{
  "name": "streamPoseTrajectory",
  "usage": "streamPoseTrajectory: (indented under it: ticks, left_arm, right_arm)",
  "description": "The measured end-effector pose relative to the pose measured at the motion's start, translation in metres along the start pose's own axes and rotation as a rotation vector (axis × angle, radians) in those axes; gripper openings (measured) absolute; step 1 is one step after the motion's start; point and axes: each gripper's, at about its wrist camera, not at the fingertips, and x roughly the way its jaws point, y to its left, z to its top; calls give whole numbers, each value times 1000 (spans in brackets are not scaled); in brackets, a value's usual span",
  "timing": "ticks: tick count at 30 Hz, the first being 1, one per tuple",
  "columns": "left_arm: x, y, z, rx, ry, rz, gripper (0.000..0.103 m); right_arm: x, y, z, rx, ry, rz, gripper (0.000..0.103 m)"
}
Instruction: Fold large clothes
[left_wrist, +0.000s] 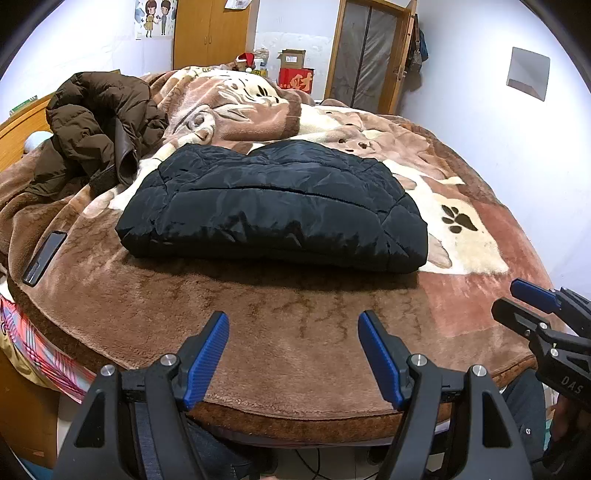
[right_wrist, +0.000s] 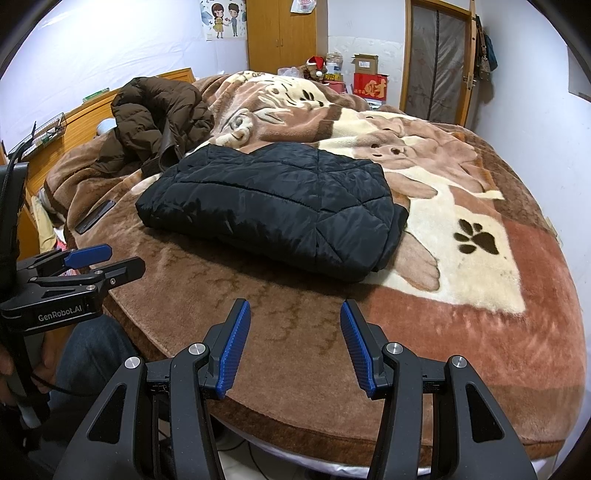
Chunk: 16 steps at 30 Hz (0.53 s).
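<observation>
Upper left of the frame, a brown coat (left_wrist: 96, 122) lies crumpled on the bed. At centre the black quilted jacket (left_wrist: 273, 206) sits folded: light, puffy, likely slippery, best pinched at hems. Left tongs (left_wrist: 293, 354) and right tongs (right_wrist: 295, 347) stand spread, empty.

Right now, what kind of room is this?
Most likely a bedroom: a bed under a plush animal-print blanket, a wooden wardrobe by the wall, and jackets lying on top, one black jacket folded.

Black quilted jacket (left_wrist: 273, 206), brown puffer coat (left_wrist: 96, 122), tan-and-cream paw-print blanket (left_wrist: 461, 229), blue-padded black claws.
</observation>
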Motion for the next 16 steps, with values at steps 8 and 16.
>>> streamPoseTrajectory:
  ticks: [8, 16]
  left_arm:
    - [1, -1, -1, -6, 4, -11, 74]
    - [0, -2, 0, -13, -9, 4, 74]
  right_arm:
    - [1, -1, 0, 1, 2, 0, 51]
    - [0, -1, 0, -1, 0, 1, 51]
